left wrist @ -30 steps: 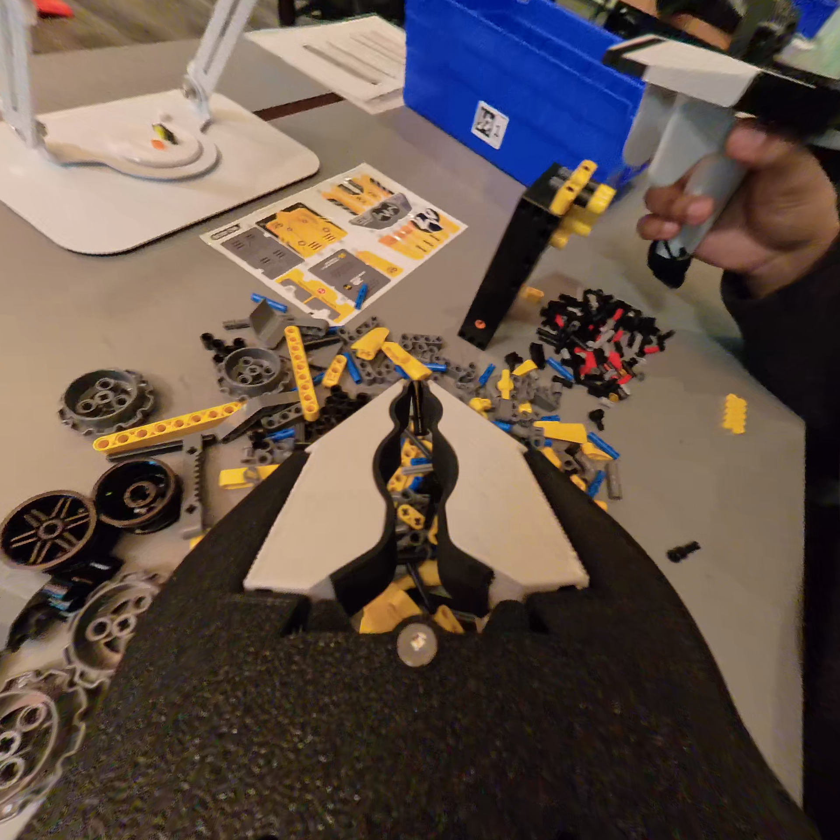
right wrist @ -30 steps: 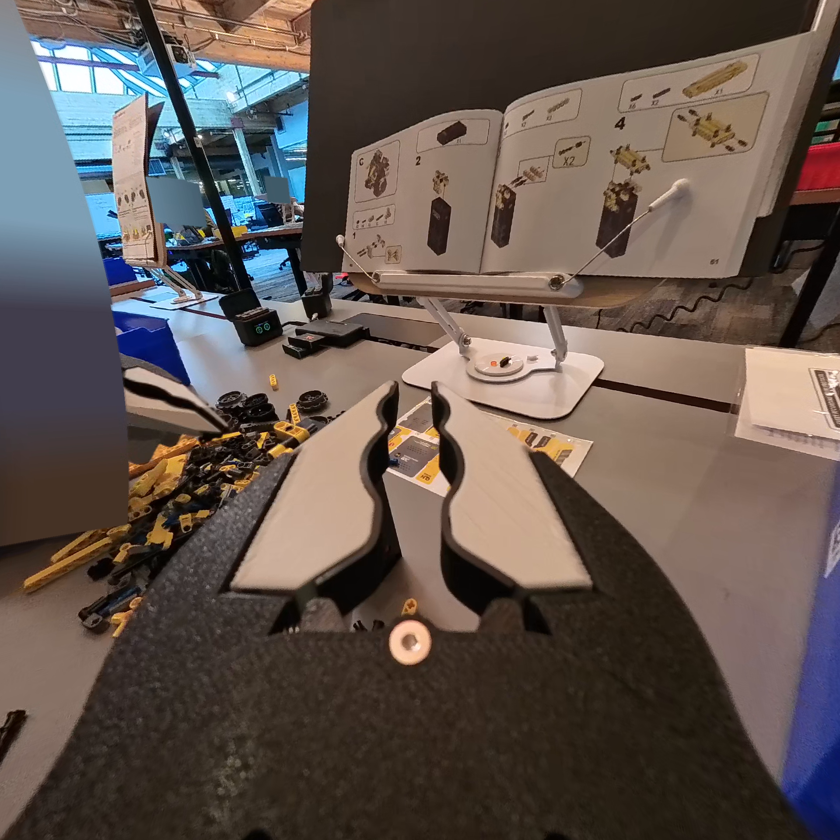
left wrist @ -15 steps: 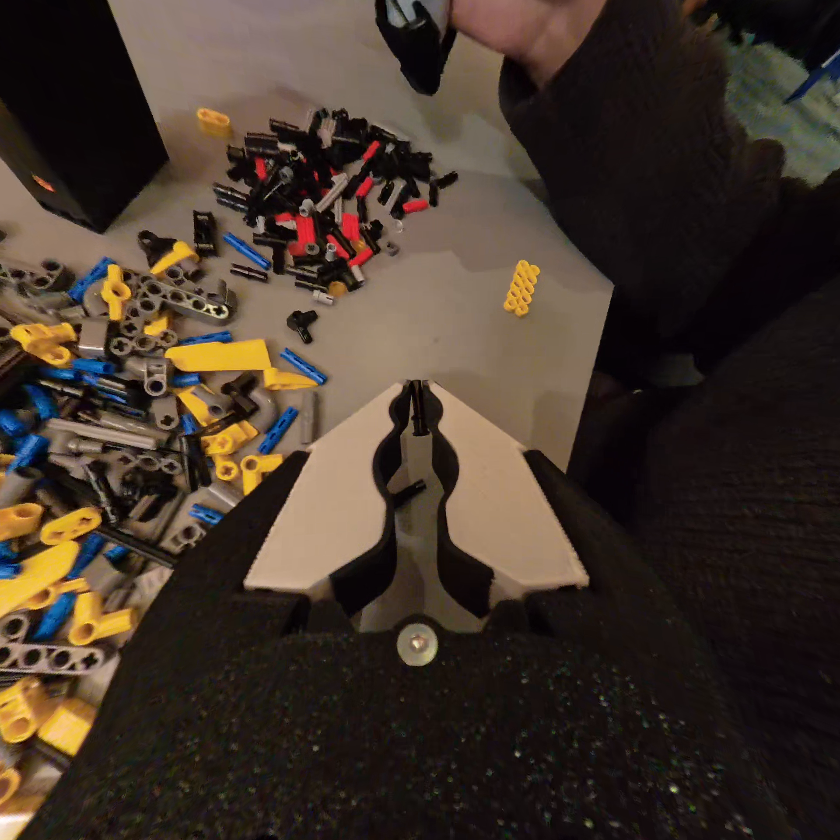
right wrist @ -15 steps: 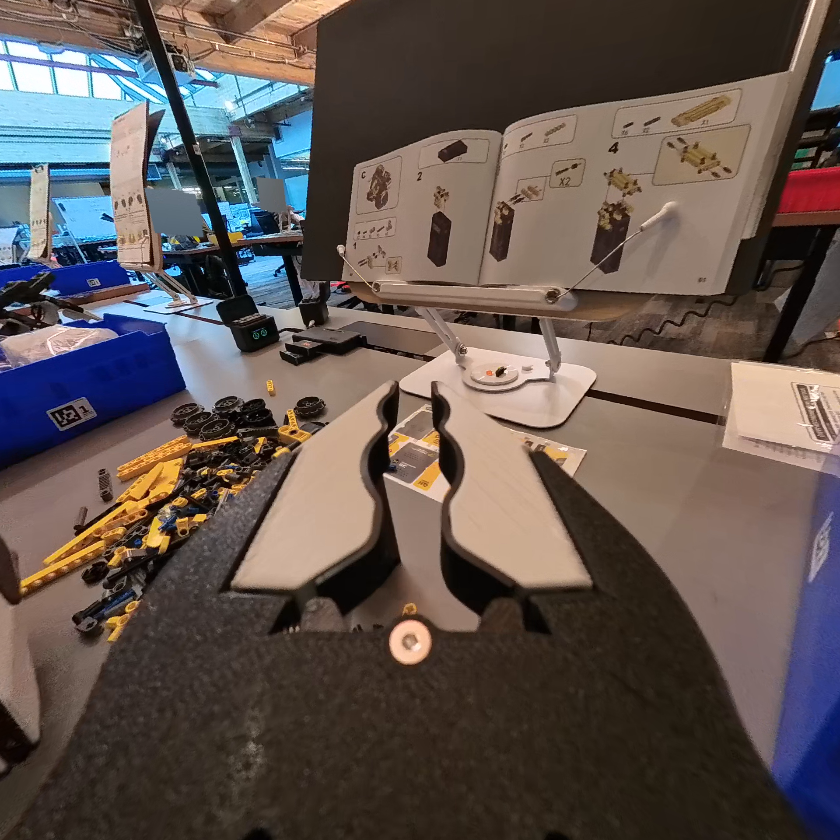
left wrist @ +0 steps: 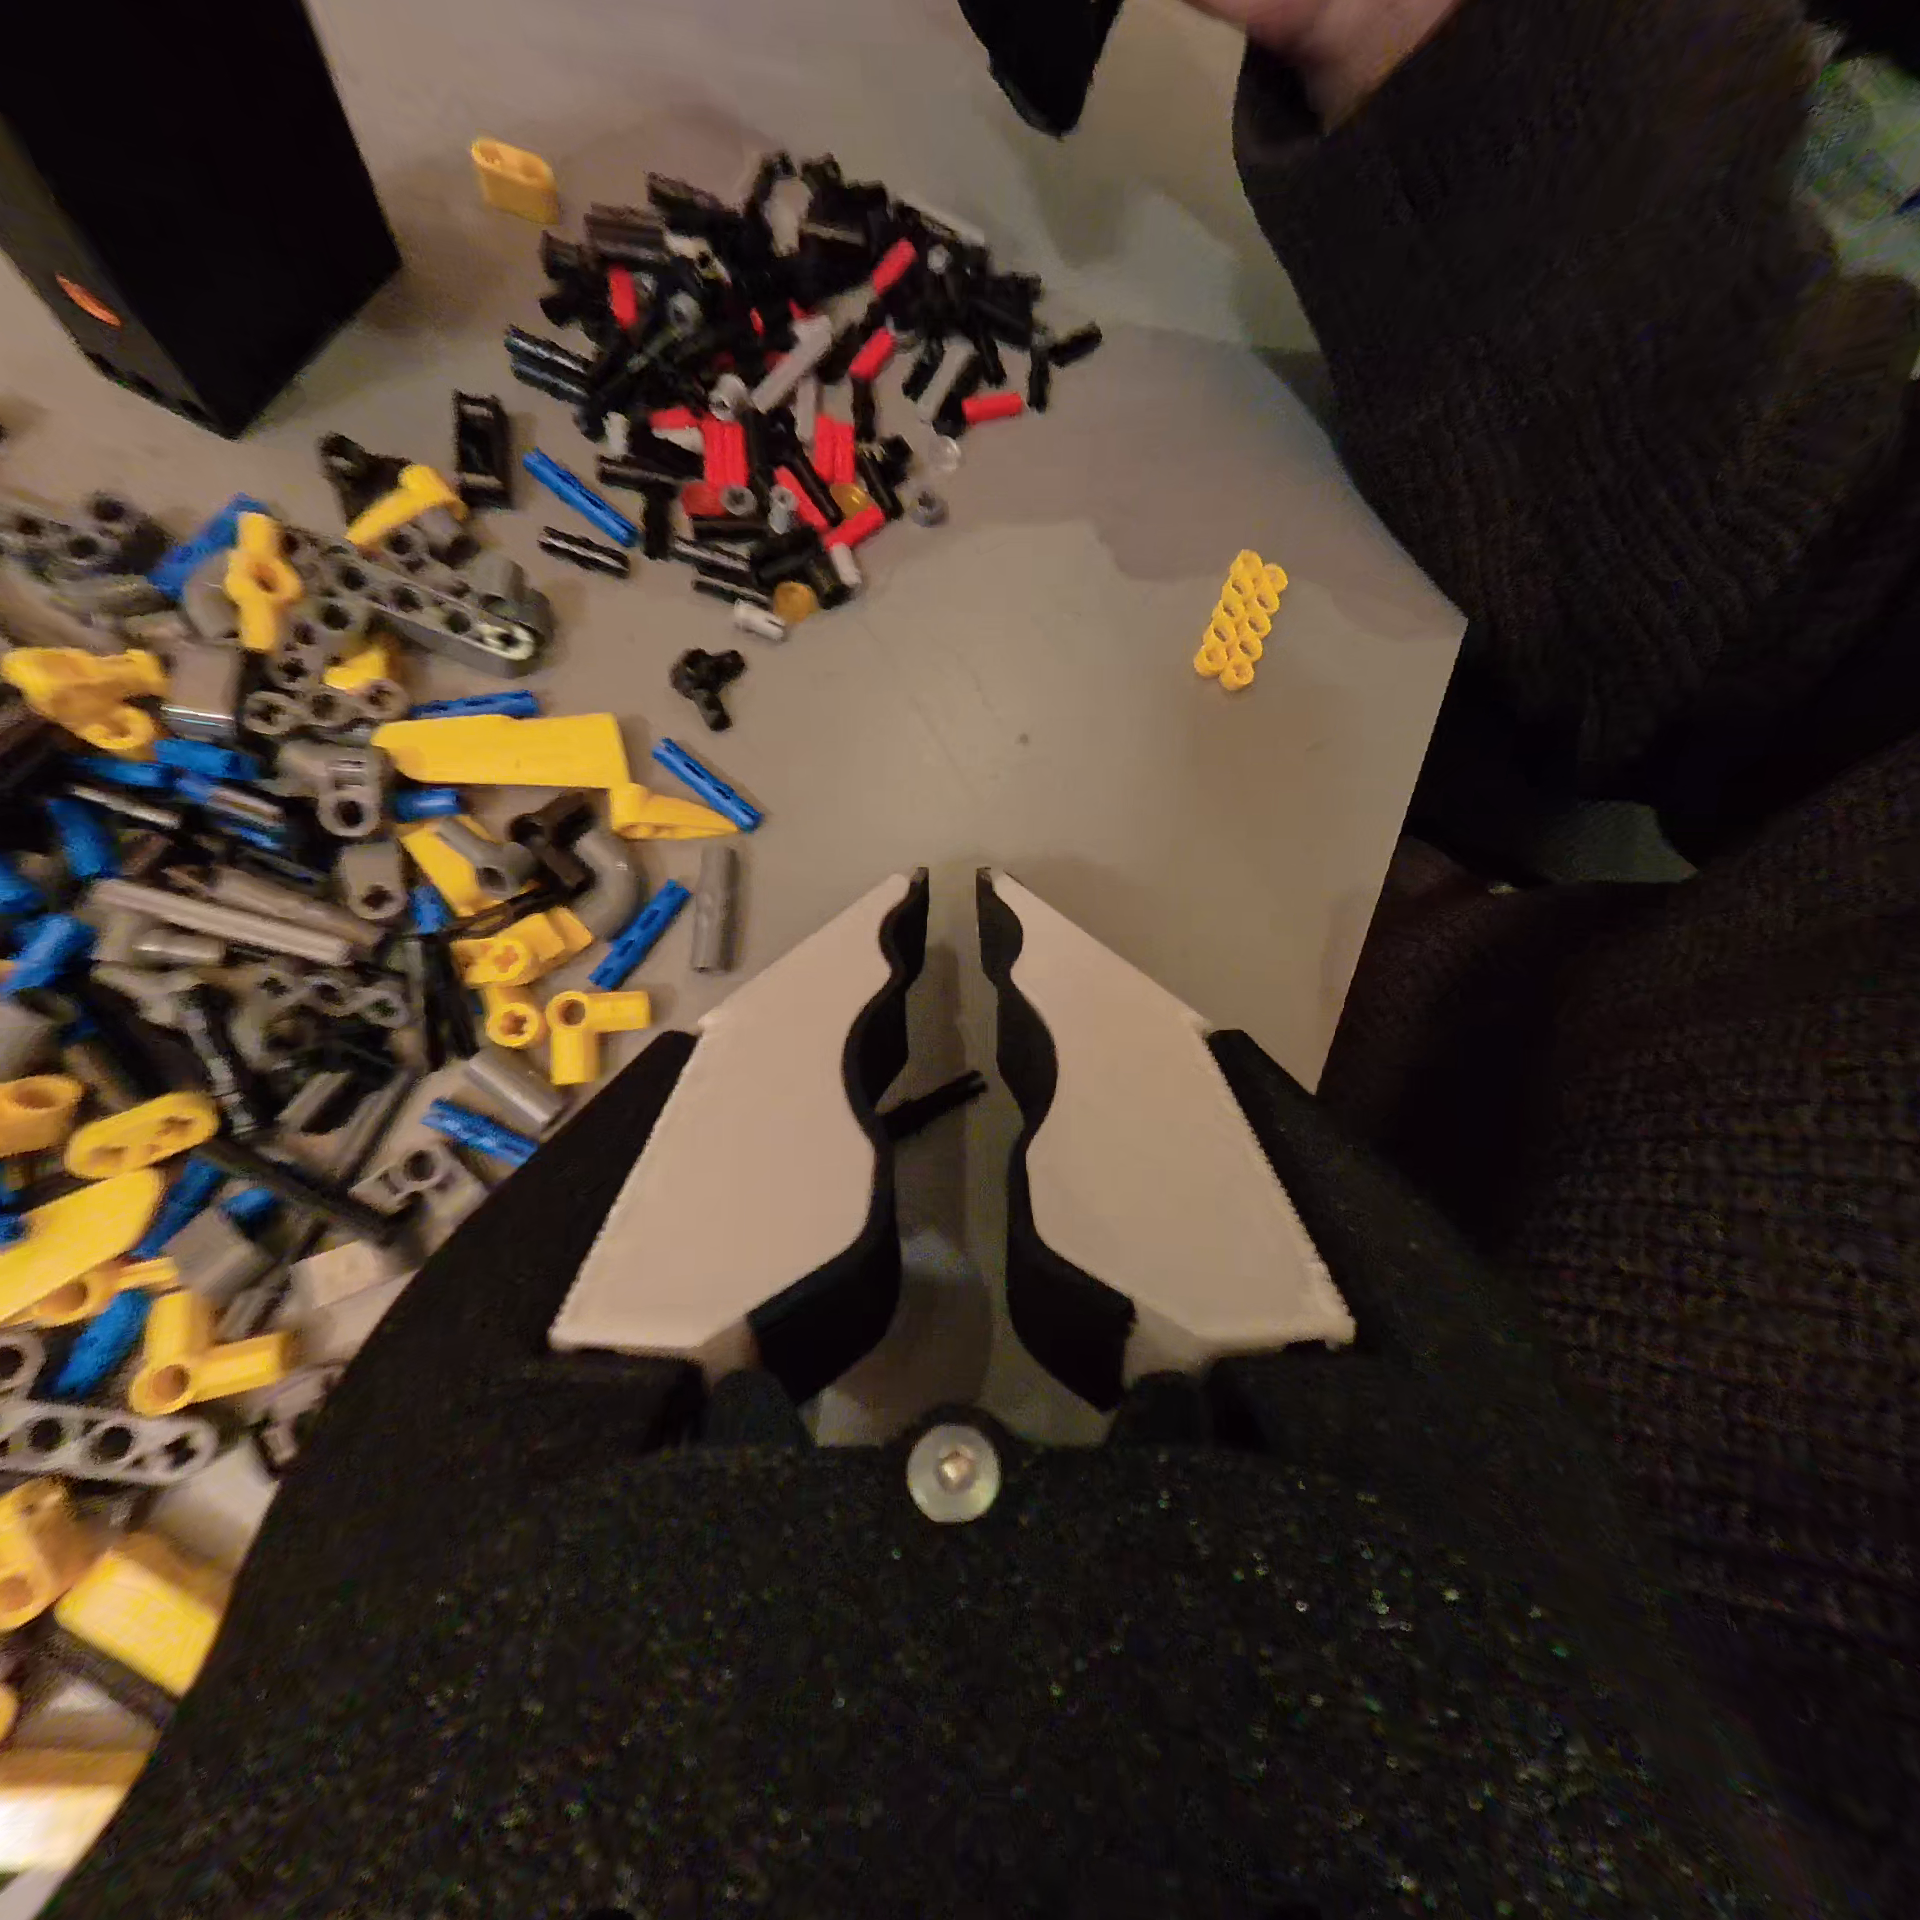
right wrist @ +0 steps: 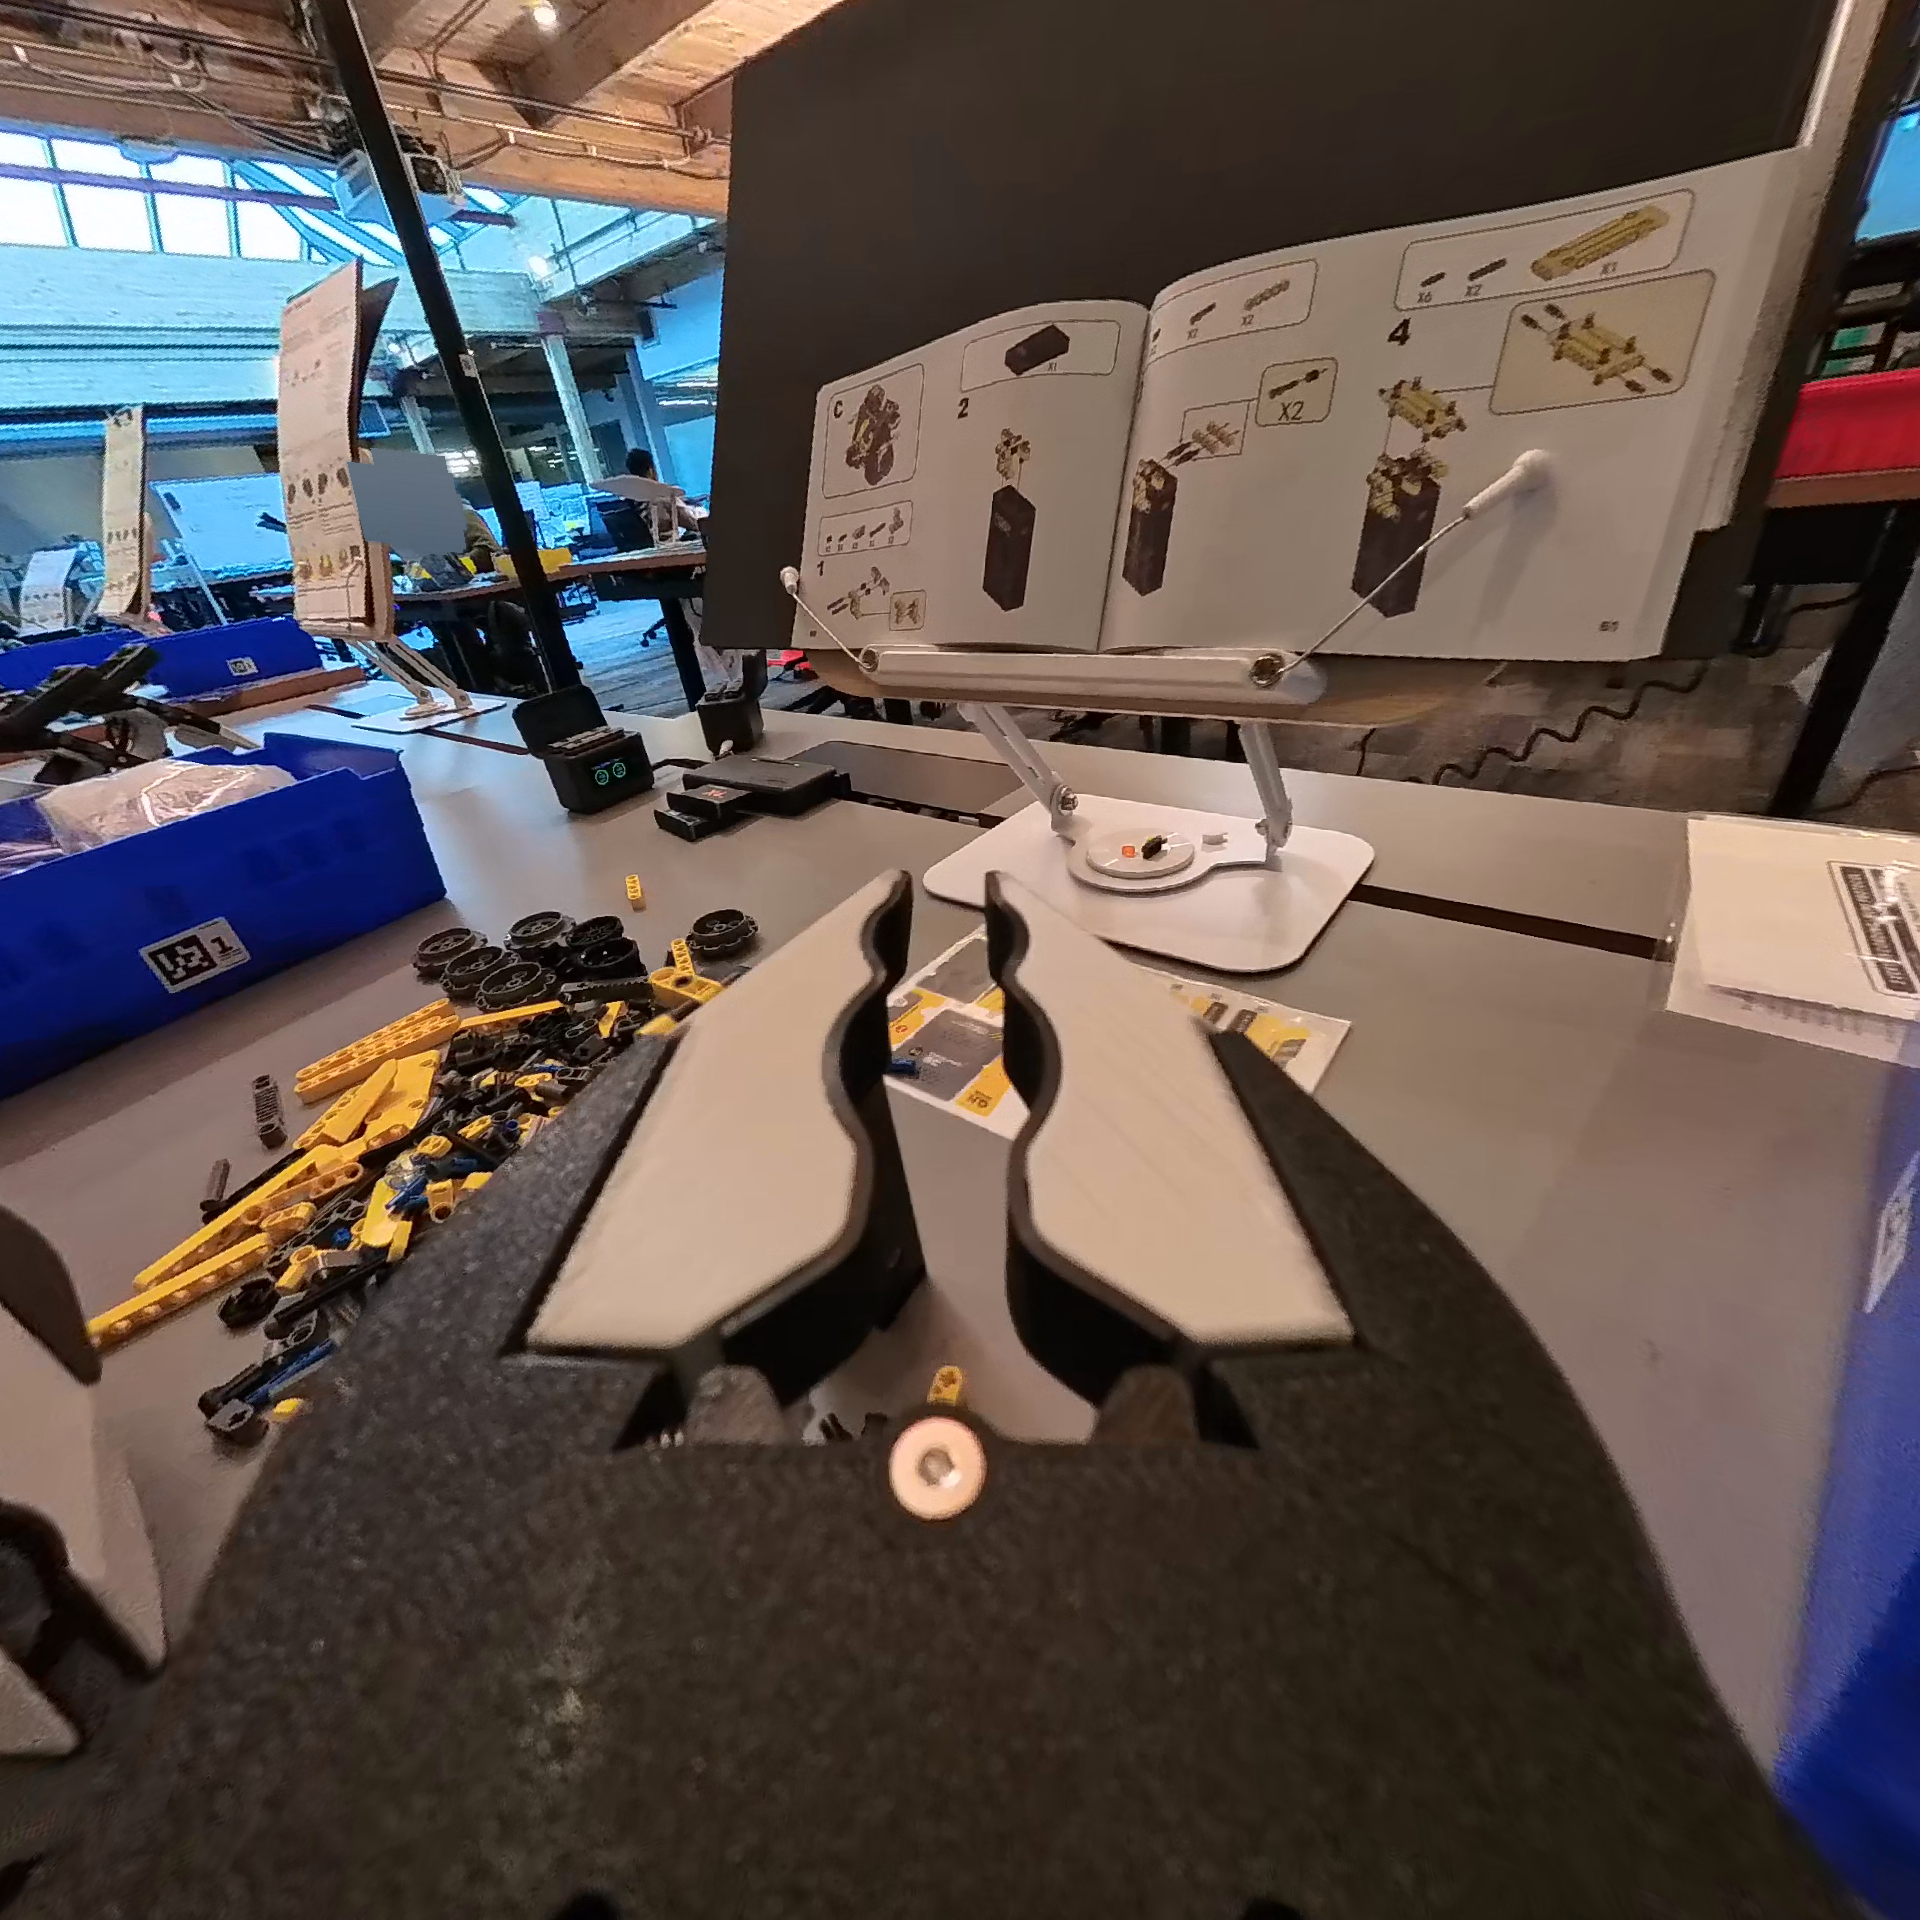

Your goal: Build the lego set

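My left hand-held gripper (left wrist: 951,878) hangs over the desk (left wrist: 1039,727) with its jaws a narrow slit apart and nothing between them. The nearest piece is a small black pin (left wrist: 930,1101), seen through the gap. I can't tell whether it lies flat on the desk or leans on the left finger. At 9 o'clock sprawls the mixed pile (left wrist: 260,883) of yellow, blue and grey pieces, and at 11 o'clock a heap of black and red pins (left wrist: 769,416). A lone yellow beam (left wrist: 1242,621) sits at 1 o'clock, near the desk's edge. My worry is that edge: a nudged pin or beam could roll off, and the dark sleeve (left wrist: 1558,416) could sweep it over. My right hand-held gripper (right wrist: 948,883) is also slightly parted and empty. It is held above the desk and aimed at the sticker sheet (right wrist: 1247,1023) and the white book stand (right wrist: 1143,904). The desk is smooth and grey, so round parts will roll. A blue bin (right wrist: 208,883) stands at 9 o'clock, and an open workshop with timber ceiling beams lies beyond.
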`<state>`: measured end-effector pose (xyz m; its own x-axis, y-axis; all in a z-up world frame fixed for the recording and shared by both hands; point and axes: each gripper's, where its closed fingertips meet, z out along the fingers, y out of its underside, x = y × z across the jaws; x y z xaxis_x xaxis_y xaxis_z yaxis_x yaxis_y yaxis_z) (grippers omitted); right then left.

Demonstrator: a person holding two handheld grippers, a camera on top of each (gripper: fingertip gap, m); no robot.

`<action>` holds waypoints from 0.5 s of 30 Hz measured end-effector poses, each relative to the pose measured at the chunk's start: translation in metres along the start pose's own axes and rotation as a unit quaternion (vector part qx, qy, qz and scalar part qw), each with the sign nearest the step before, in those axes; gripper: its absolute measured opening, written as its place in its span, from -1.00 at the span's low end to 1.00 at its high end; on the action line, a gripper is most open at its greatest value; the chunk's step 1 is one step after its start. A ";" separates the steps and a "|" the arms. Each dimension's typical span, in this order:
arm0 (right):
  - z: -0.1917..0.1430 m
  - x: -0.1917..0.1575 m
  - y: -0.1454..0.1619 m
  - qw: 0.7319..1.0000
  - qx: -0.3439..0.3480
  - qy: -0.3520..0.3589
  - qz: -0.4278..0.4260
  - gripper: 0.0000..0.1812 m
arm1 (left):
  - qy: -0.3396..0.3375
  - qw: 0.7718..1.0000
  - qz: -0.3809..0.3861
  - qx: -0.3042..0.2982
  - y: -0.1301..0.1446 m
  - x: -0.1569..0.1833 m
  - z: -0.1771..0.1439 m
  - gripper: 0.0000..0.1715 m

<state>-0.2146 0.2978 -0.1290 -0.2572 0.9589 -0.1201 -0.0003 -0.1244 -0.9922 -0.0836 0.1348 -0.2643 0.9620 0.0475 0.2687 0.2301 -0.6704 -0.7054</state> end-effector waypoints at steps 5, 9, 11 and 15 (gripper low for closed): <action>-0.001 0.003 -0.001 1.000 0.003 0.001 0.009 -0.86 | -0.027 0.997 -0.032 0.068 -0.022 -0.031 -0.031 -0.89; 0.000 0.005 0.002 1.000 -0.003 0.007 0.003 -0.86 | -0.069 0.991 -0.035 0.112 -0.033 -0.057 -0.054 -0.89; 0.000 0.006 0.002 1.000 -0.004 0.010 0.000 -0.87 | -0.088 0.988 -0.029 0.125 -0.037 -0.067 -0.061 -0.89; -0.006 0.020 -0.003 0.999 0.001 0.041 -0.013 -0.86 | -0.114 0.983 -0.017 0.140 -0.047 -0.088 -0.071 -0.89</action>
<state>-0.2139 0.3186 -0.1289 -0.1761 0.9795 -0.0976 -0.0077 -0.1005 -0.9949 -0.1892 0.1098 -0.2083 0.9536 0.2528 0.1636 0.2634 -0.4366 -0.8602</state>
